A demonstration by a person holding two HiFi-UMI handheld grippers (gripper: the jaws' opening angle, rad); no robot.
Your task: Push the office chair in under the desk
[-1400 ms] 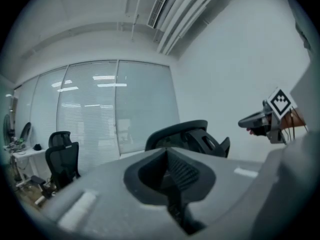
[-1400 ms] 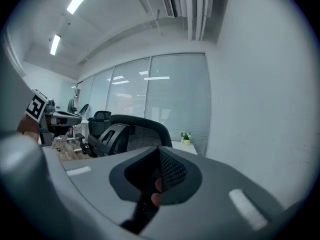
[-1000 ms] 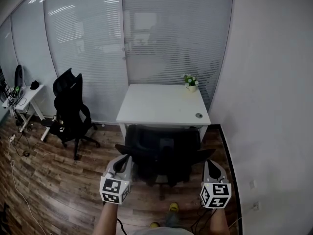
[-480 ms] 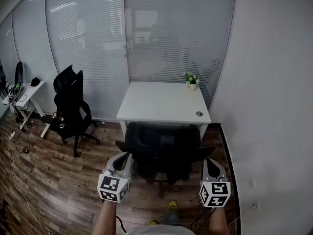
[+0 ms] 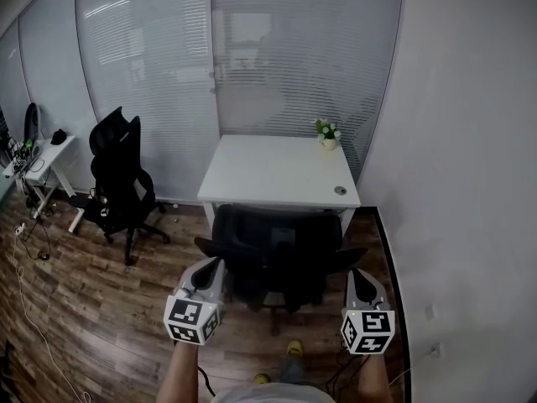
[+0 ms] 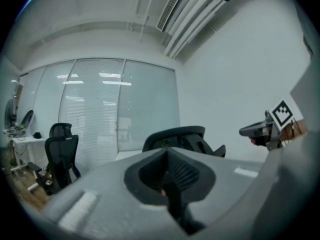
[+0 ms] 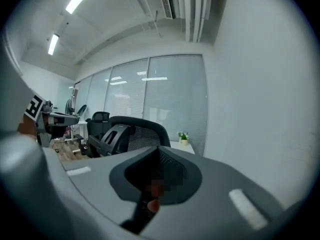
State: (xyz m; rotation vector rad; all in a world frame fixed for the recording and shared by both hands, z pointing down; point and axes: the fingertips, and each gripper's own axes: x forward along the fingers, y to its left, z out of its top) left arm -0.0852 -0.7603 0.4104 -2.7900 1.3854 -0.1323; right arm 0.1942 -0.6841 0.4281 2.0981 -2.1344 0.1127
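Head view: office chair (image 5: 277, 254) stands at the desk's (image 5: 277, 175) near edge, with left gripper (image 5: 211, 269) and right gripper (image 5: 358, 277) just behind its backrest. Left gripper view: clenched, empty. Right gripper view: likewise. Press both sides evenly, rolling straight.

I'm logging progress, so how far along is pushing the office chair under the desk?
Done: the office chair faces the white desk, up against its front edge. In hand: the left claw and right claw, both shut and empty, hover behind the chair's sides. Left: the backrest stands clear of the desk, so a final push remains.
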